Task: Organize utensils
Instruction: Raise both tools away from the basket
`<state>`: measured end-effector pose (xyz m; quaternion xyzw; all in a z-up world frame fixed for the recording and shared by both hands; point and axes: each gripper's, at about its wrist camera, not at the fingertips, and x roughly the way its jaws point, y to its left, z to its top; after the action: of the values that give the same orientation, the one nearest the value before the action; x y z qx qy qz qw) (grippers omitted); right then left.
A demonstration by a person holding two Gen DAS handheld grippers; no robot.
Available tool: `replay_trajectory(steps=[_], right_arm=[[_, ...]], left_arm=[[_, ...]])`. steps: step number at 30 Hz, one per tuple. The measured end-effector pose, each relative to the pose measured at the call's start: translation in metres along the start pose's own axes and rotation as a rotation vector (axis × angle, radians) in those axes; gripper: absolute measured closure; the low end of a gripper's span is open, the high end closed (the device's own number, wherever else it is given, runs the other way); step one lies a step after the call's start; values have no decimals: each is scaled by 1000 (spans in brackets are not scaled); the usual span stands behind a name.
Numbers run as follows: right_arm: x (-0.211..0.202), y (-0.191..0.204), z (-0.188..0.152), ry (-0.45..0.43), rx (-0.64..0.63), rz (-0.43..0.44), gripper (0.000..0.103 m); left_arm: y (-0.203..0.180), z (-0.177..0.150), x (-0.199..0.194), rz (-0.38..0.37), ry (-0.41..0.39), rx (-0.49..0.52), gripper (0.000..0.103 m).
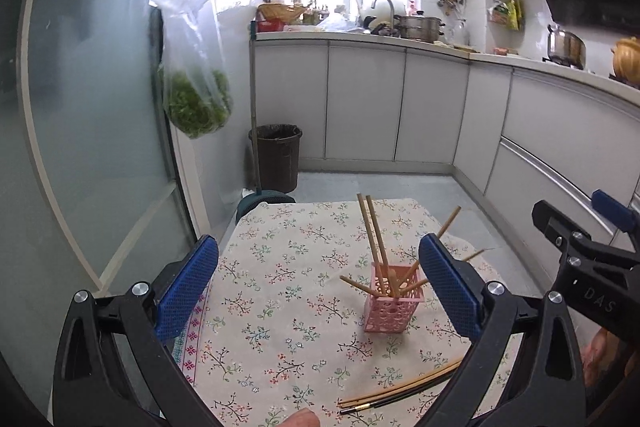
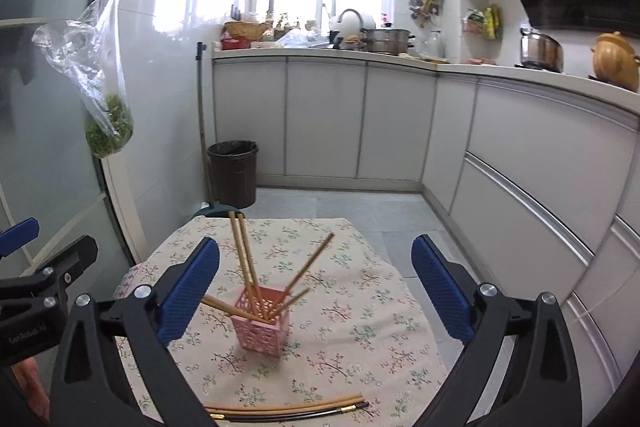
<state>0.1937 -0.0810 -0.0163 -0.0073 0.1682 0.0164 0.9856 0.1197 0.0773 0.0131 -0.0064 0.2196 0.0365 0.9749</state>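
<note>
Dark bin [image 2: 233, 171] on floor beyond table [image 2: 360, 307]. Bag of greens [image 2: 108, 123] hanging left of bin. Steamer pot [image 2: 390, 41] above, right.

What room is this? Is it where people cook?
Yes, it looks like a home kitchen. There's a counter with a steamer pot by the tap, another pot on the stove, and chopsticks in a pink holder on the table.

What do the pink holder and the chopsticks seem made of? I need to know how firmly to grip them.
Pink holder: likely moulded plastic, matte, judging by its even colour and punched lattice walls. Chopsticks in it: apparently bamboo or wood, tan and unglossy. Loose chopsticks on the tablecloth: some tan like those, some dark with gold-coloured tips, perhaps lacquered; uncertain.
</note>
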Motion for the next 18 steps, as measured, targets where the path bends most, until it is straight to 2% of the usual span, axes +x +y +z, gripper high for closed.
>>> replay_trajectory(steps=[6,18], right_arm=[[-14,-34,-18,8,99,-99,6],[-21,-77,-54,82,193,-134,6]], left_arm=[[-21,-7,-4,-36,-3,30,7],[-61,-16,-4,-87,36,94,7]])
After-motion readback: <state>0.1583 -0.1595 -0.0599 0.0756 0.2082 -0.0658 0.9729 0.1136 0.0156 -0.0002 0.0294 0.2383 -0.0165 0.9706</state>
